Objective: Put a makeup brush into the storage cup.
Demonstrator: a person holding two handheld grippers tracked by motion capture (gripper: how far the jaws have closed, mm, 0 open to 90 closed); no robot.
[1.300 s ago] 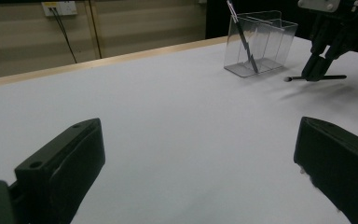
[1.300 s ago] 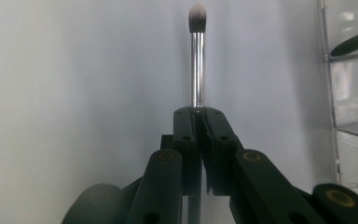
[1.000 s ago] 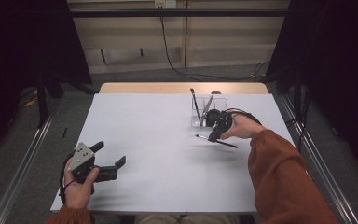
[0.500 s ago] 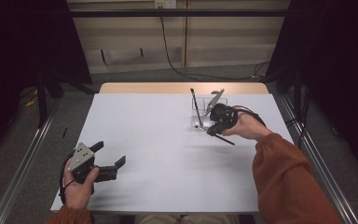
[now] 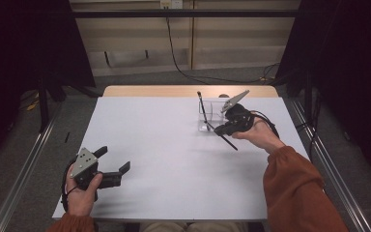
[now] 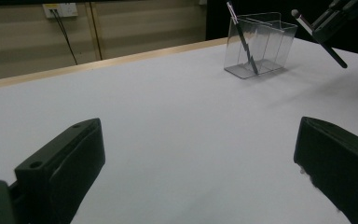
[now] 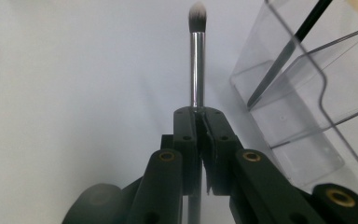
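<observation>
The makeup brush [image 7: 196, 56] is pinched between my right gripper's [image 5: 221, 127] jaws, which are pressed together on its handle just below the silver ferrule. In the right gripper view the ferrule and the pale bristle tip stick straight out past the jaw tips, over the white table [image 5: 164, 145]. From the high view the brush [image 5: 224, 137] hangs clear of the table surface, slanting, with its dark handle end trailing down toward my side and the gripper just beside the clear organizer [image 5: 211, 112].

That organizer [image 7: 317, 93] sits close on the right of the right gripper view, its transparent walls dividing it into compartments. A second thin dark brush [image 5: 202, 107] leans inside it, tilted against a wall. I cannot tell which compartment it stands in, since the clear walls overlap. The lower handle of my held brush is mostly hidden behind the jaws in the right gripper view.

My left gripper [image 5: 113, 170] rests near the table's front left corner, well apart from everything, its jaws spread wide with nothing between them. In the left gripper view the organizer [image 6: 258, 44] shows far off, and the right gripper's jaws [image 6: 328, 21] are cut off at the top right edge.
</observation>
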